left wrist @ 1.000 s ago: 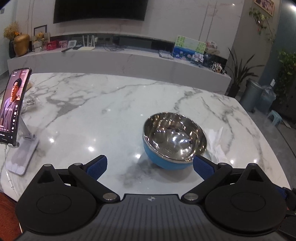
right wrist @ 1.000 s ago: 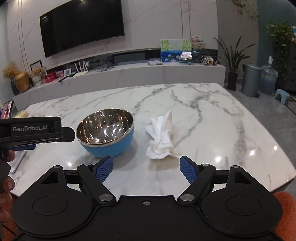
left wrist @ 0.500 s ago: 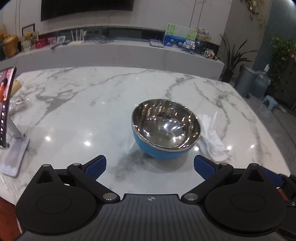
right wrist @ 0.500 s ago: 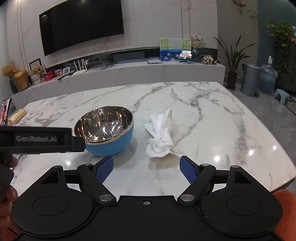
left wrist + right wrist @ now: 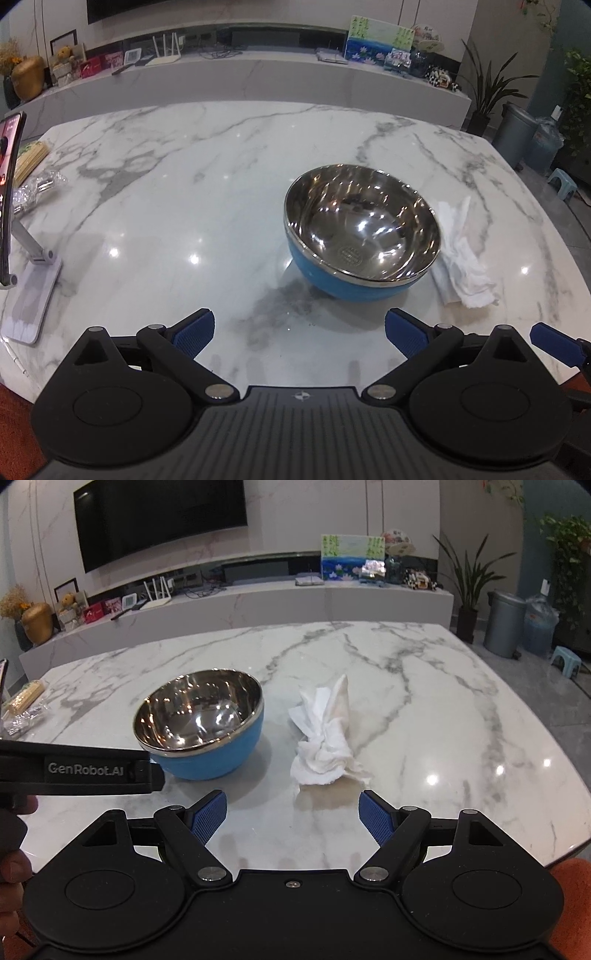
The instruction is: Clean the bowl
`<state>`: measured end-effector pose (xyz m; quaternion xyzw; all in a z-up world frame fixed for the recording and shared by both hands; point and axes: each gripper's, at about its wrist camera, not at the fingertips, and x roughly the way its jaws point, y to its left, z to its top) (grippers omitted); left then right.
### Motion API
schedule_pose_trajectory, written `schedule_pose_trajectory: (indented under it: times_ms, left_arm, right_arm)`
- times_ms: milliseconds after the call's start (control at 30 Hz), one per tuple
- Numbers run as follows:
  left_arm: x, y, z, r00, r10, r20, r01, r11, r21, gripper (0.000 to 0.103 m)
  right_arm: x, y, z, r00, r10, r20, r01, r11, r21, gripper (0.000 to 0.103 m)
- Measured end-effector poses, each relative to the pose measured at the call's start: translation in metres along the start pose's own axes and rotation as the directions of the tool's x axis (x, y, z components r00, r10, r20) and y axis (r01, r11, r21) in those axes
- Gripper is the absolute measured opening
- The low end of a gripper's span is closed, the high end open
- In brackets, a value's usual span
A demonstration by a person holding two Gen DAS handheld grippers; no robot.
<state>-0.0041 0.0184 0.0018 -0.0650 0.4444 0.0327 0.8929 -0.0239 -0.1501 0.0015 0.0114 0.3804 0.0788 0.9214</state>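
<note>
A steel bowl with a blue outside (image 5: 364, 232) stands upright on the marble table (image 5: 184, 192); it also shows in the right wrist view (image 5: 201, 723). A crumpled white cloth (image 5: 325, 734) lies just right of the bowl, and shows in the left wrist view (image 5: 461, 258). My left gripper (image 5: 299, 332) is open and empty, short of the bowl and a little to its left. My right gripper (image 5: 293, 818) is open and empty, just short of the cloth. The left gripper's body (image 5: 81, 768) shows at the left of the right wrist view.
A phone on a white stand (image 5: 14, 229) stands at the table's left edge, with a wrapped packet (image 5: 33, 177) behind it. A low marble shelf (image 5: 258, 602) with ornaments runs behind the table. Bins (image 5: 504, 624) stand at the right.
My left gripper has drawn back and swung left, so the bowl now sits further right and further off in its view. The right gripper has barely moved; the left gripper's body reaches further into its view.
</note>
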Motion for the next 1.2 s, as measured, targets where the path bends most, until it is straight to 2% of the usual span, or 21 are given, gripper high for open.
schedule_pose_trajectory:
  times_ms: [1200]
  left_arm:
    - [0.0029, -0.0020, -0.0016, 1.000, 0.001, -0.011, -0.001, 1.000, 0.018, 0.100]
  right_arm:
    - [0.0100, -0.0037, 0.0002, 0.999, -0.008, -0.040, 0.009, 1.000, 0.009, 0.077]
